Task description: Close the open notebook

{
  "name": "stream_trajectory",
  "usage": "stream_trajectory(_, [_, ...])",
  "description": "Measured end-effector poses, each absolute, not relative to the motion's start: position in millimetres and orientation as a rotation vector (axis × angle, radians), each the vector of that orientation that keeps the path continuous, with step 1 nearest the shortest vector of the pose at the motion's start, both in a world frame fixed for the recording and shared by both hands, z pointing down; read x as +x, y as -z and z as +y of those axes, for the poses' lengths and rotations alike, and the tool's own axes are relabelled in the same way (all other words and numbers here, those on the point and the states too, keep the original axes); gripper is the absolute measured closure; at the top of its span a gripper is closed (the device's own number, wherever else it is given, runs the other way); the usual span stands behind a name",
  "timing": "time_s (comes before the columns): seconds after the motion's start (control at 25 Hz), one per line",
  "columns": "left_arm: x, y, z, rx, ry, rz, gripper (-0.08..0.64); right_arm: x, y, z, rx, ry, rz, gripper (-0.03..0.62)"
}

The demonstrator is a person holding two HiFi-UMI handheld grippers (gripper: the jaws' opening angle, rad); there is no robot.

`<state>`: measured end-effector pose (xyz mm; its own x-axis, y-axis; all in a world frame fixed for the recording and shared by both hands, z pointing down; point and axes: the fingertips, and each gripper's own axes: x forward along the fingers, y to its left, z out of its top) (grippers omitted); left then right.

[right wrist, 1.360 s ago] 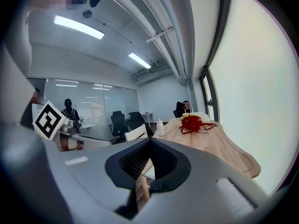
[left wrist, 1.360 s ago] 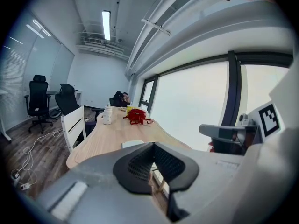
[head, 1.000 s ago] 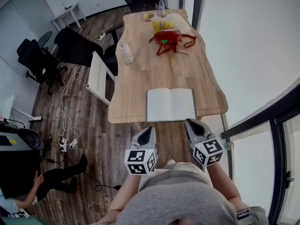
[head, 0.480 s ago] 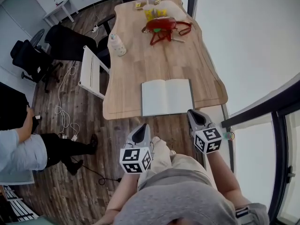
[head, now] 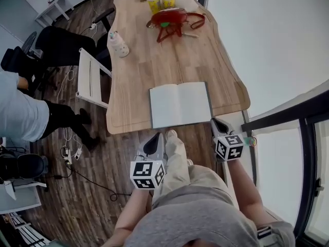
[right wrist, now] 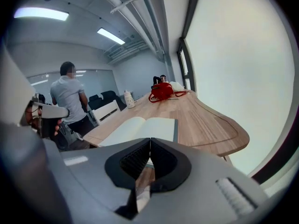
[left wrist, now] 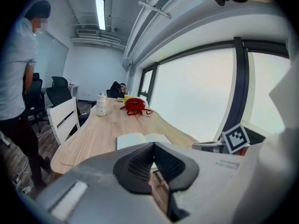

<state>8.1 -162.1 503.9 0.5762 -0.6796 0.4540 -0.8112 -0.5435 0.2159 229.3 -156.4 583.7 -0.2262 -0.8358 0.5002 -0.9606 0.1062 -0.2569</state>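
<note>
1. Notebook [head: 180, 105] lies open and flat at the table's [head: 154, 60] near edge; nothing is closed yet.
2. My left tongs [head: 157, 138] and right tongs [head: 216, 123] are both pinched shut and empty, short of the table.
3. Left to do: reach in, lift one half, fold it over.

1. A long wooden table [head: 169, 60] is stretching toward twelve o'clock over a dark plank floor [head: 77, 210].
2. A white chair [head: 90, 78] is standing at its nine o'clock side.
3. Daylight is pouring through windows [head: 277, 45] at three o'clock.
4. A ceiling light [left wrist: 100, 14] is glowing.
</note>
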Motion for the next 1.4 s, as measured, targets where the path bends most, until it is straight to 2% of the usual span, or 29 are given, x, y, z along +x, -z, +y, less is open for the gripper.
stream_trajectory(0.28, [17, -517, -178, 2.402, -0.483, -1.154, 0.554, 248, -621, -159, 1.839, -0.972, -2.068, 0.536])
stream_trajectory(0.64, [25, -525, -202, 2.399, -0.515, -1.115, 0.554, 249, -660, -166, 1.797, -1.209, -2.001, 0.393])
stream_trajectory(1.08, [23, -532, -219, 2.379, -0.527, -1.111, 0.554, 245, -683, -169, 1.786, -1.371, -1.956, 0.377])
stream_trajectory(1.28, [22, -533, -220, 2.372, -0.527, -1.116, 0.554, 246, -683, -170, 1.781, -1.387, -1.958, 0.391])
stream_trajectory(1.4, [21, -533, -220, 2.372, -0.520, -1.119, 0.554, 248, -681, -169, 1.794, -1.380, -1.953, 0.423])
